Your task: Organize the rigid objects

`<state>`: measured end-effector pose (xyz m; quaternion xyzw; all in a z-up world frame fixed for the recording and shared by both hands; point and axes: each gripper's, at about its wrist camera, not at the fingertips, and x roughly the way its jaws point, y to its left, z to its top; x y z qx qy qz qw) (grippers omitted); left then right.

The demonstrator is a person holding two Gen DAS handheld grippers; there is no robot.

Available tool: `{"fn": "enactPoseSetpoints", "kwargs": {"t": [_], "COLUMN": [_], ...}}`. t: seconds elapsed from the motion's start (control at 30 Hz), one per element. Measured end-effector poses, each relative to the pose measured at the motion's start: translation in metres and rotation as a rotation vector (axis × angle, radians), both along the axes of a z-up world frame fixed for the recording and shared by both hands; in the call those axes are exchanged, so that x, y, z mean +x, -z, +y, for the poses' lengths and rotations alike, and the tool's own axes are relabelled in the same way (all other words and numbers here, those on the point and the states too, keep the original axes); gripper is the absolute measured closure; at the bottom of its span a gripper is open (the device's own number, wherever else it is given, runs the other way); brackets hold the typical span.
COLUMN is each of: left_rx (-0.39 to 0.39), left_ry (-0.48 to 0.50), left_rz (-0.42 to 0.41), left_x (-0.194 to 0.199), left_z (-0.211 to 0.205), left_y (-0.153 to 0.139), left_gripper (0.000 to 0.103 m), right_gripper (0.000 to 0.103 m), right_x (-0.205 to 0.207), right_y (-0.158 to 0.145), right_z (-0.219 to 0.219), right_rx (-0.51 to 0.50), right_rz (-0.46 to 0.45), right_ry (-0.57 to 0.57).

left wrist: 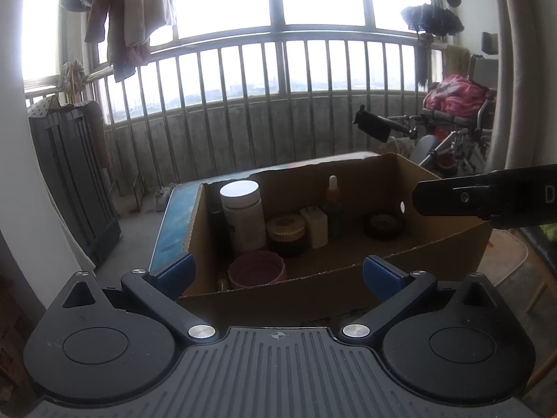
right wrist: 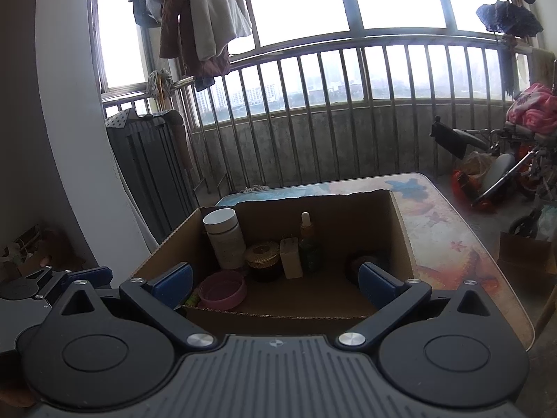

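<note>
Presently: left gripper (left wrist: pixel 276 273), fingers spread wide, nothing between them, held just before the near wall of the cardboard box (left wrist: pixel 348 280). Right gripper (right wrist: pixel 275 280), likewise wide apart and empty, at the same near wall.

Contents of box, which sits on the patterned table (right wrist: pixel 452 237):
- white-capped jar (left wrist: pixel 243 214), tall, upright, left rear;
- pink bowl (left wrist: pixel 257 270), front left;
- gold-lidded jar (left wrist: pixel 286 235), just beside the white plug block (left wrist: pixel 315 226);
- dropper bottle (left wrist: pixel 333 209), slender, upright, next to the block;
- dark round tin (left wrist: pixel 383 224), apart at right.

Risks, as judged: the items stand close together, so wide fingers reaching for one could tip the dropper bottle or the tall jar. The near wall sags and could catch a descending finger. The two grippers hang near each other and may collide.
</note>
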<state>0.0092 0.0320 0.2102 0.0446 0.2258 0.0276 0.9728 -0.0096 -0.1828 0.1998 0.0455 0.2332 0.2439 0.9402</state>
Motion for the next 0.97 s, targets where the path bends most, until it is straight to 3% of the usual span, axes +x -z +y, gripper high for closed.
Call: {"fn": "enactPoseSetpoints", "kwargs": {"t": [0.63,0.8,0.97], "left_rx": [-0.008,-0.068,-0.053], "left_ry": [0.006,0.019,0.012], "left_rz": [0.009,-0.005,-0.006], "left_x": [0.0003,-0.0017,-0.0004], "left_z": [0.0026,0.0092,0.0085], "left_y": [-0.0003,-0.0030,-0.0022], "left_gripper": [0.000,0.000,0.000], "right_gripper": [0.000,0.000,0.000], "right_x": [0.0019,0.0015,0.0023], "right_y": [0.0001,0.0006,0.0015], "right_z": [0.0025,0.0025,0.0026], "right_rx": [-0.005,-0.007,-0.005], "right_rz": [0.004,0.007,0.010], "right_ry": [0.000,-0.002,0.000]}}
